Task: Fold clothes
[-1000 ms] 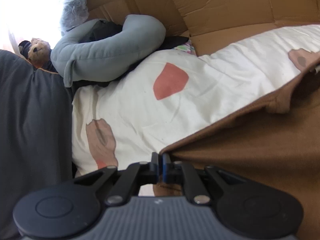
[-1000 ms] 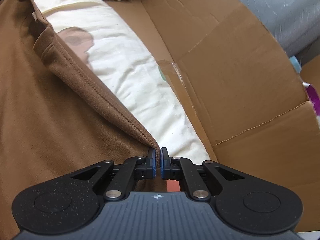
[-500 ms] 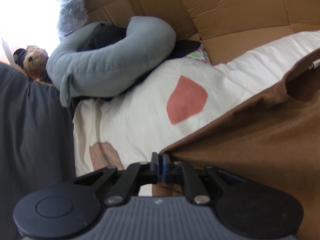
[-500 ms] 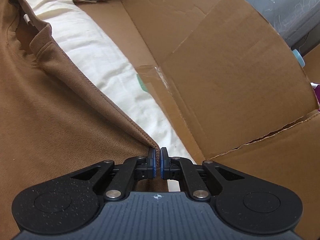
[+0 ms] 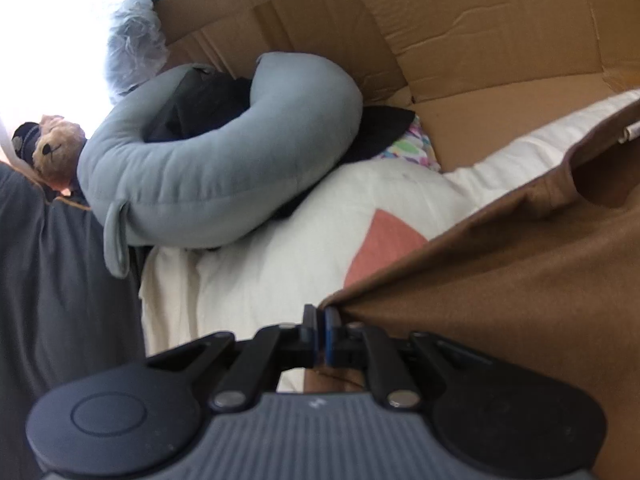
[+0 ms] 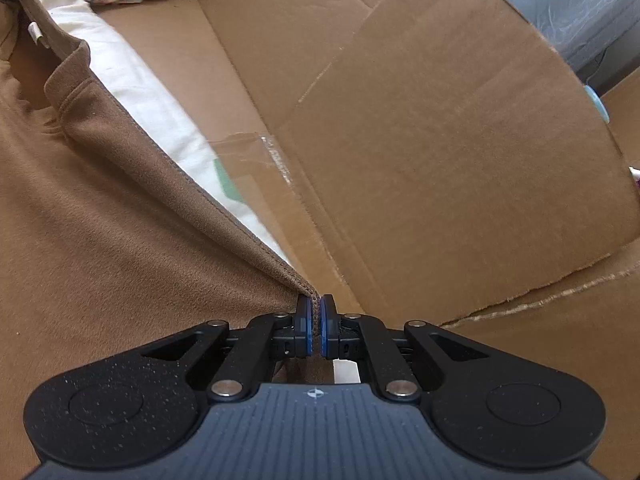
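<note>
The brown shirt (image 6: 100, 216) is soft, with a stitched hem and a round neck hole. It lies over a white sheet (image 5: 280, 256). The left gripper (image 5: 320, 320) pinches one hem corner tight. The right gripper (image 6: 315, 316) pinches the other. Cardboard (image 6: 420, 140) stands close on the right; a gray pillow (image 5: 208, 184) sits near the left.
</note>
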`<state>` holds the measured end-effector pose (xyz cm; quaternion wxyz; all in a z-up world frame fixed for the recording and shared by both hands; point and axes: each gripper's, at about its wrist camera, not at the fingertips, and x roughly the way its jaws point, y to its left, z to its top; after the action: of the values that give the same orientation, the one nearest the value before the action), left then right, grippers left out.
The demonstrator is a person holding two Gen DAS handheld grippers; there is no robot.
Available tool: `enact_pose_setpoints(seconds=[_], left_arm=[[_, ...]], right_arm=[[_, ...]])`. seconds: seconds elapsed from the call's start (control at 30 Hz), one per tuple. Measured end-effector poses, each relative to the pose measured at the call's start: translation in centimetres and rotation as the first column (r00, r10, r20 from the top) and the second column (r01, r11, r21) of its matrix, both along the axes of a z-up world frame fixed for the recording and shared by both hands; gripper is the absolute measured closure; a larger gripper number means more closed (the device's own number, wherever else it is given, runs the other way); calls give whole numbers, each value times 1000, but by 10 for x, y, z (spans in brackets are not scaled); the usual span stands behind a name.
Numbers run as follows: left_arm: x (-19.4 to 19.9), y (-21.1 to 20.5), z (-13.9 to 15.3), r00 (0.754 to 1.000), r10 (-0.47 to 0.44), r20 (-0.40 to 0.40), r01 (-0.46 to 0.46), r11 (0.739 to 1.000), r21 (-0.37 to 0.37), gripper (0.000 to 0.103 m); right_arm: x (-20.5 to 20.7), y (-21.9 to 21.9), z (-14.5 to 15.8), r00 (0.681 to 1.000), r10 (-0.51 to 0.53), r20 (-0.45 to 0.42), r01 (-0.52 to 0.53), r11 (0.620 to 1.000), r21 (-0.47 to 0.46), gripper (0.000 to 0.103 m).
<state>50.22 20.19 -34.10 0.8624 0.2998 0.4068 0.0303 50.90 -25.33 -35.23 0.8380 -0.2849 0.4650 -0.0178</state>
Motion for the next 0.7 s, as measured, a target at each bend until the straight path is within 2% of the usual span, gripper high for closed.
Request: enact_pose_setpoints(seconds=[0.13,0.3,0.43,0.57,0.7], left_arm=[[15,0,-9,999,11,-39,-12,1000,-14,98],[11,0,-3,999,-23,-47,22,1000,-21,94],[12,-9,3,996,-79,-29,78,996,-54,80],[16,-20,9,991,-132,-4,131,987,-96,75],[21,-32,15,983,-183,24,185,973,-137,75]], right_arm=[[13,-7,-13,998,-32,-52,36,997,66,100],[14,-25,-10,994,-97,-44,103,975,195,91],[3,-20,7,999,-37,24,30,969,246,70],[14,-11,15,998,6,70,-26,955,297,68],[28,0,16,996,13,83,-40,942,332,68]])
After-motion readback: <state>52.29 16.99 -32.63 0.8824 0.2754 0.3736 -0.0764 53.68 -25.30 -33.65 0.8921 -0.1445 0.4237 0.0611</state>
